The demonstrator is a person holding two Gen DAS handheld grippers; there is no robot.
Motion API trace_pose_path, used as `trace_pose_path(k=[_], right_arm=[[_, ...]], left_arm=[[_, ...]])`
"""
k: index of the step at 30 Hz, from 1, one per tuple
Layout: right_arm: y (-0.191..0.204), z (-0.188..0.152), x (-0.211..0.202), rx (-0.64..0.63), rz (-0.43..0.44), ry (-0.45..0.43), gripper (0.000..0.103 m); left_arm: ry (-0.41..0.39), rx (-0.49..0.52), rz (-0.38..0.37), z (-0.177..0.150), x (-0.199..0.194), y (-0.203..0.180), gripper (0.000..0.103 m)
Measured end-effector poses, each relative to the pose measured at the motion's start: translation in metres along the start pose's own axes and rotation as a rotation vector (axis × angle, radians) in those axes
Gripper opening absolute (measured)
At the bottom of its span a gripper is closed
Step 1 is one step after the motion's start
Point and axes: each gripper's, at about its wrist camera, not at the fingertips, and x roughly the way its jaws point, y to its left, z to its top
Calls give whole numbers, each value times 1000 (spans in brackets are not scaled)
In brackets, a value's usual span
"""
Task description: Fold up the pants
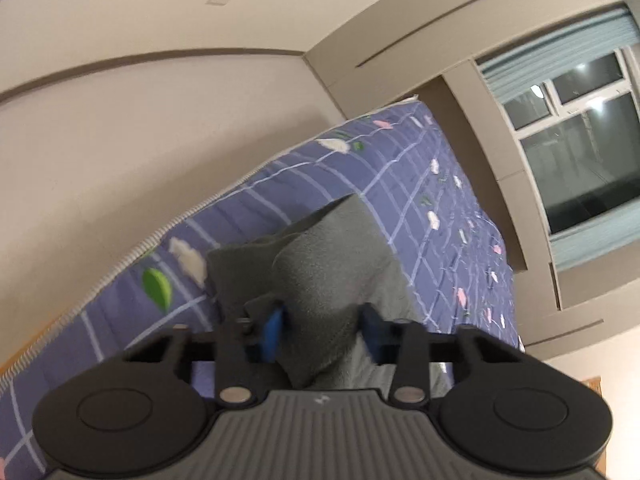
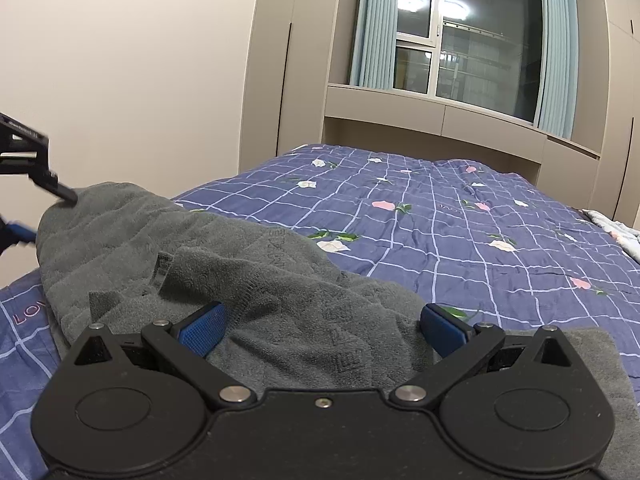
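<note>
The grey fleece pants (image 2: pixel 224 264) lie bunched on the blue checked bedspread (image 2: pixel 460 224). My right gripper (image 2: pixel 324 328) is wide open, its blue pads (image 2: pixel 202 330) on either side of a raised fold of the pants. My left gripper (image 1: pixel 322 330) has its blue pads (image 1: pixel 272 330) pressed against a thick bunch of the grey pants (image 1: pixel 328 264), lifted off the bed. In the right wrist view the left gripper (image 2: pixel 44 208) shows at the far left, holding the pants' raised far end.
The bed runs along a beige wall (image 2: pixel 120 80) on the left. A window (image 2: pixel 468 36) with blue curtains and built-in cabinets (image 2: pixel 440 120) stand beyond the bed's far end. A light patterned cloth (image 2: pixel 616 232) lies at the bed's right edge.
</note>
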Motion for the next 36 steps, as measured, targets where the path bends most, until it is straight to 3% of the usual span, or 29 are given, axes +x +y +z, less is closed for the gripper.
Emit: trace_pose_path(k=[2, 6, 9, 10, 14, 16, 20, 25, 31, 36], right_arm=[[-1, 0, 0, 2, 1, -1, 103], [-1, 0, 1, 2, 2, -2, 103], [-1, 0, 1, 4, 3, -2, 103], [-1, 0, 1, 3, 2, -1, 103], [-1, 0, 1, 3, 2, -1, 103], [-1, 0, 1, 2, 2, -1, 103], [0, 1, 0, -4, 1, 2, 103], [-1, 11, -7, -36, 1, 0, 103], [1, 18, -22, -56, -10, -64, 103], [8, 6, -4, -70, -8, 18, 103]], left_arm=[[-14, 46, -2, 1, -1, -9, 27], [-49, 145, 8, 5, -4, -30, 24], [-44, 233, 71, 4, 0, -36, 24], [-37, 248, 89, 2, 1, -34, 27], [-30, 282, 170, -4, 2, -26, 70], [-26, 301, 188, -7, -1, -26, 86], [-49, 362, 225, -15, -8, -34, 98], [-52, 427, 251, -25, -12, -41, 102], [-67, 477, 351, -35, -5, -40, 102], [-84, 524, 341, -49, 0, -40, 102]])
